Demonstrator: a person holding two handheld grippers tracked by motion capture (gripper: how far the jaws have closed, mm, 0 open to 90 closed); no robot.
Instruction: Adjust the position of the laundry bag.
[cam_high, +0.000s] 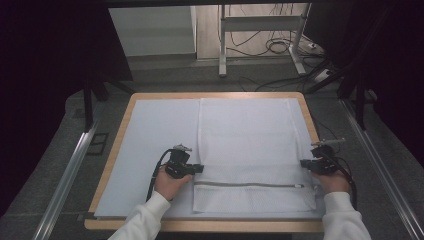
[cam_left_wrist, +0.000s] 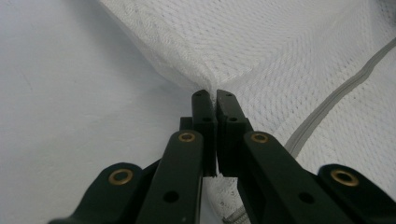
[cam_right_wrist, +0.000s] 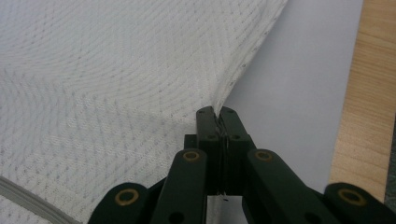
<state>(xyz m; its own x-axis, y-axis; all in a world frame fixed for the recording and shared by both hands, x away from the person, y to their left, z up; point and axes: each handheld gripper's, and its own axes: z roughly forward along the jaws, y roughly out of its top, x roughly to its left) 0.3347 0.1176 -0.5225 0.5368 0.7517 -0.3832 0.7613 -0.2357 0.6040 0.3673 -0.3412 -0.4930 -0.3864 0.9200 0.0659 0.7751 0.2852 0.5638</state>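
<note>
Clamped shut on opposite side edges of the white mesh bag (cam_high: 252, 150), left gripper (cam_high: 196, 169) and right gripper (cam_high: 306, 164), bag flat on the table (cam_high: 215, 95). Probably mid-fold: best lifted evenly, fabric kept taut, zipper (cam_high: 247, 184) kept straight

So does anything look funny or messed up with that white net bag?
Nothing is torn or spilled. The mesh bag lies flat on the mat, zipper closed. It only puckers where the left claw and right claw pinch its edges.
</note>
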